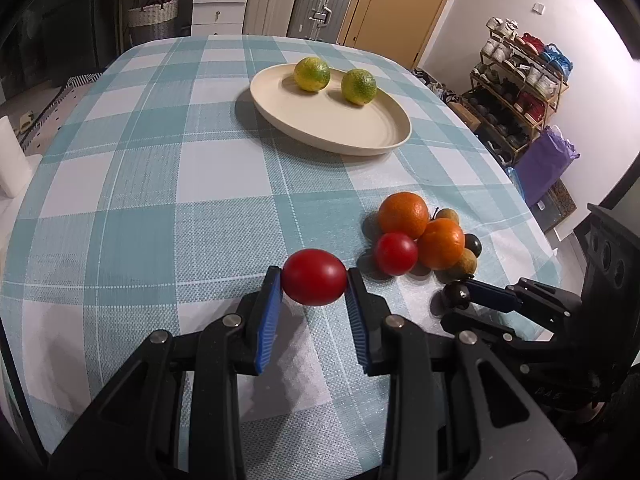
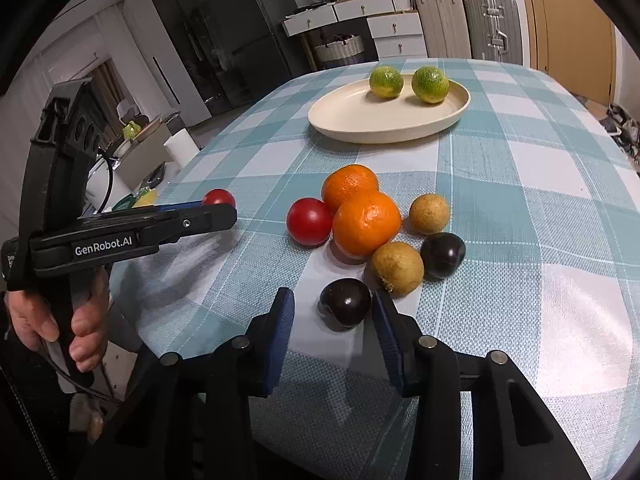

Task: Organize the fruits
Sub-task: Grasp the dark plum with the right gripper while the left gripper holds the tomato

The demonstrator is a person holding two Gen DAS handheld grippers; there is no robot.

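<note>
The left gripper [image 1: 314, 282] holds a red tomato [image 1: 314, 282] firmly at its two sides, just above the tablecloth [image 1: 160, 184]. The right gripper [image 2: 333, 312] stands around a dark plum [image 2: 345, 307] on the cloth; its right pad seems to touch, the left pad is apart. Both fruits look smooth, round and soft, so I would hold them at the widest part, gently

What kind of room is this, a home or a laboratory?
Most likely a lived-in home, perhaps a dining area near the entrance. A table with a checked tablecloth stands near a shoe rack full of shoes, suitcases against the wall, and white drawers.
</note>
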